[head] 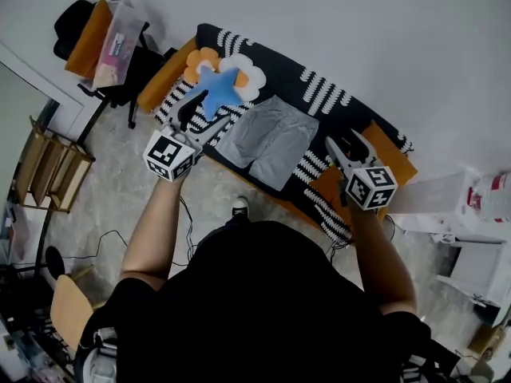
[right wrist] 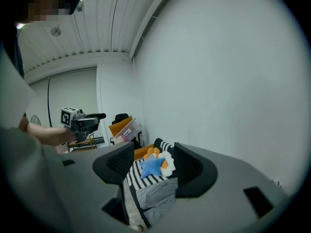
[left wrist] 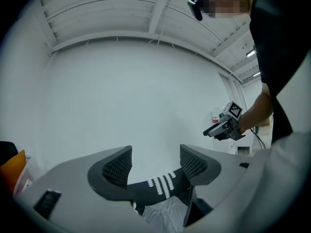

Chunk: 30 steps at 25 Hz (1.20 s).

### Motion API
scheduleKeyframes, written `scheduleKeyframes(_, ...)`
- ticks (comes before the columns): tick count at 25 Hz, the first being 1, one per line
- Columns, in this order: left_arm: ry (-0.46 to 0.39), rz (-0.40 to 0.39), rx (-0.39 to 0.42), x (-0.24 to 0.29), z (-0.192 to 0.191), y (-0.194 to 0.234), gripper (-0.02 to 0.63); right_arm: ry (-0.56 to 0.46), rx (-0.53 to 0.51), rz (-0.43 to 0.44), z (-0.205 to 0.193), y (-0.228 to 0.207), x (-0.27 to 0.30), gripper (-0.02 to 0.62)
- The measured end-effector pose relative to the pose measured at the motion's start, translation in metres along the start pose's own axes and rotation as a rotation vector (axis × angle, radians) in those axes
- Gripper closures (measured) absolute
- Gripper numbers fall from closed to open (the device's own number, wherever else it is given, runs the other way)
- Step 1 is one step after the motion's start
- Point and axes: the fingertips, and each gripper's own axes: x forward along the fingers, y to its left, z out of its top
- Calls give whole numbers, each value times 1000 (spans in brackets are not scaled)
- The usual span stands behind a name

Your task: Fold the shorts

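The grey shorts (head: 267, 140) lie flat on a black cover with white stripes (head: 323, 92) over a low couch. My left gripper (head: 196, 108) hovers at the shorts' left side, open with nothing between its jaws. My right gripper (head: 345, 142) hovers at the right side, also open and empty. In the left gripper view the open jaws (left wrist: 155, 161) frame the striped cover (left wrist: 163, 183) with the shorts (left wrist: 165, 215) below. In the right gripper view the open jaws (right wrist: 148, 161) frame the shorts (right wrist: 155, 195).
A blue star cushion (head: 217, 88) and a white-and-orange flower cushion (head: 243, 70) lie at the couch's left end. A chair with an orange box (head: 104, 34) stands far left, with a wooden rack (head: 52, 170) near it. White furniture (head: 479, 230) stands at the right. Cables lie on the floor.
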Motion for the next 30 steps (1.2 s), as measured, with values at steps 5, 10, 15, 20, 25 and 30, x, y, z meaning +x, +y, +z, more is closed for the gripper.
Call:
scheduleKeyframes(5,12,16,-10,16,-15,37,275,12,-1,-15,4,-4,34,328)
scheduleKeyframes(10,-7,-7,-63,24,-29,71,270,24,-12,-43,9,-8,66,319)
scheduleKeyframes(15,-11,-30,-121,31,-42,107,268,30,-28,-65,16,-10,95,309)
scheduleKeyframes(20,17,-63,-125,37,-58,129,268,47,-27,-79,17,-7,120,295)
scheduleKeyframes(25,19,-76,-131,37,-68,149,270,67,-39,-87,19,-1,141,288)
scheduleKeyframes(30,27,-47,-149,27,-74,173,270,74,-38,-87,22,2,159,287)
